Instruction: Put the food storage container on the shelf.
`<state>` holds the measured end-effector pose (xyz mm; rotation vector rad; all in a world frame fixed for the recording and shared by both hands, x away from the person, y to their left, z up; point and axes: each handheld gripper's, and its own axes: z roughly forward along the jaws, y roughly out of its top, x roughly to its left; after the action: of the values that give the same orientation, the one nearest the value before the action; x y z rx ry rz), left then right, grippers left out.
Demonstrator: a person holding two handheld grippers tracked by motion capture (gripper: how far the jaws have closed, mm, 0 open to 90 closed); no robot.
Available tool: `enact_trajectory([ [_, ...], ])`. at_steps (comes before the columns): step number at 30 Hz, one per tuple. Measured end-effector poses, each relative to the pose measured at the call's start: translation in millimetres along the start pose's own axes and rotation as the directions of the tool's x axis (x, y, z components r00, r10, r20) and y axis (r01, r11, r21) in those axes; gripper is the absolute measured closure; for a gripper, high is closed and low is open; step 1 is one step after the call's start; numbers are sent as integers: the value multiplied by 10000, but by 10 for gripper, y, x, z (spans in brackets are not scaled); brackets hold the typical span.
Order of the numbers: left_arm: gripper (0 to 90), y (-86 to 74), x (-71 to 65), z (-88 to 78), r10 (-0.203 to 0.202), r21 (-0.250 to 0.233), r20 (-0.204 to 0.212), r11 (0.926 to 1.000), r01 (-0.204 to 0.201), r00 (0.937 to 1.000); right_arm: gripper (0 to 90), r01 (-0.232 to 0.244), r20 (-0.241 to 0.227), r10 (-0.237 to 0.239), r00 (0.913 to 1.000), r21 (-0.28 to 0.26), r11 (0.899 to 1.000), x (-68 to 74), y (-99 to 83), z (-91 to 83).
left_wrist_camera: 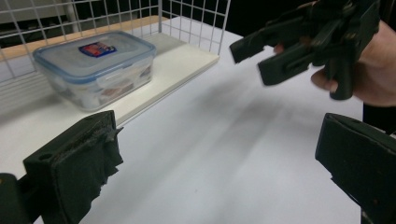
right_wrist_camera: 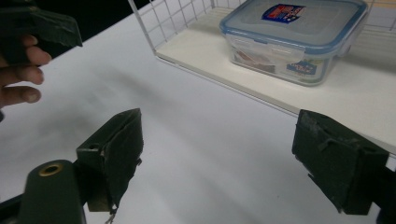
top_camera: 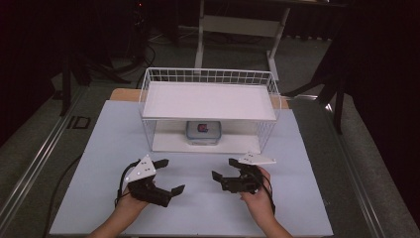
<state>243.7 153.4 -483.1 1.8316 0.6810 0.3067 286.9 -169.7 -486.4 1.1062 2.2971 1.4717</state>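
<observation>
Wide jaws, box at one o'clock

We see our right gripper point(right_wrist_camera: 217, 161) with its black jaws spread far apart, nothing between them but bare white table point(right_wrist_camera: 205, 140). Up at one o'clock sits the clear lidded container point(right_wrist_camera: 294, 39) on the white shelf board point(right_wrist_camera: 373, 100), wire rack point(right_wrist_camera: 173, 18) around it. At ten o'clock, the other hand point(right_wrist_camera: 21, 77) grips its gripper.

Your table point(top_camera: 198, 198) sits brightly lit against a dark, dim room; soft shadows fall on it, and the near tongs blur.
</observation>
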Motion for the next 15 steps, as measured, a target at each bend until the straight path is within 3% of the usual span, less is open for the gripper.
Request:
enact_trajectory([
  [6, 7, -38, 27, -114, -36, -4, -163, 10000, 36, 9999, 164, 331, 121, -332, 9994, 41, 9994, -14, -50, -146],
  [15, 6, -138, 42, -261, -142, 89, -468, 9999, 147, 9988, 164, 149, 155, -147, 9998, -115, 9998, -87, -160, -352],
])
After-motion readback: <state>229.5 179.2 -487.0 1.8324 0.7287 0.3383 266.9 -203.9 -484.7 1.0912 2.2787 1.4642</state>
